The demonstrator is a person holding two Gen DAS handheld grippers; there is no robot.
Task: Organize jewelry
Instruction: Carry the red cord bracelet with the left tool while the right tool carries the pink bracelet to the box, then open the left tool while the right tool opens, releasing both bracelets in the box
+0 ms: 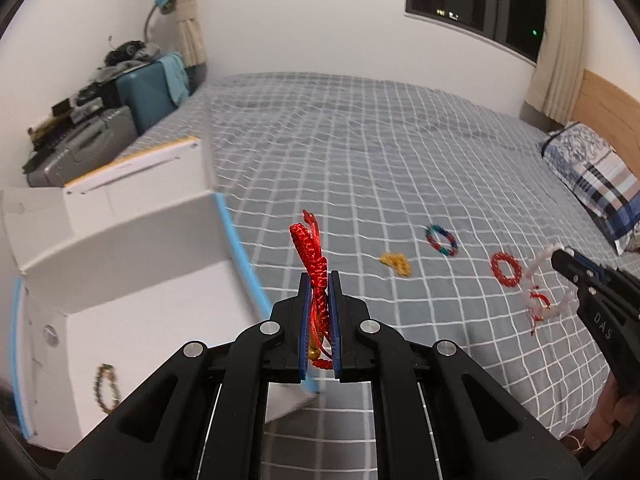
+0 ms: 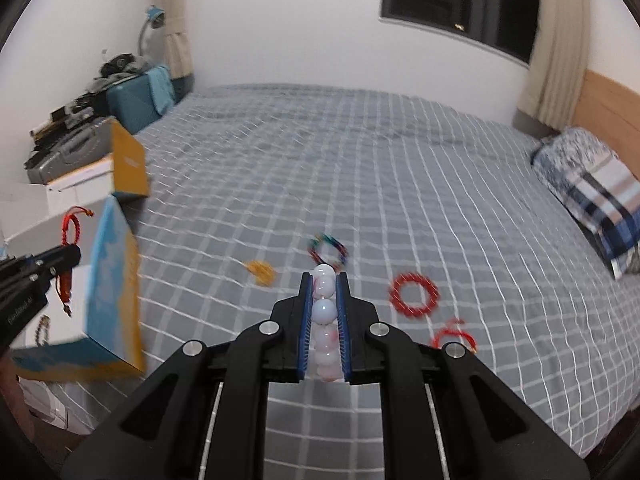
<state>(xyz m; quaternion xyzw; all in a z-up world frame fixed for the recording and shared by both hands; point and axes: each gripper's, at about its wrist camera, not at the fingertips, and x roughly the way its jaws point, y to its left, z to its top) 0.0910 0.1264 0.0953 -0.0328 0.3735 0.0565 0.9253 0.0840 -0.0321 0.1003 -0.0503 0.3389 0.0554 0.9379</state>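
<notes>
My left gripper is shut on a red braided cord bracelet with a gold bead, held above the bed beside an open white box. A dark beaded bracelet lies inside the box. My right gripper is shut on a white and pink bead bracelet, also lifted off the bed. On the checked bedspread lie a yellow piece, a multicoloured bracelet, a red bead bracelet and a thin red string bracelet. The left gripper shows at the far left.
The grey checked bed stretches ahead. A patterned pillow lies by the wooden headboard on the right. A teal suitcase and piled clutter stand at the bed's far left corner. A hand holds the right gripper.
</notes>
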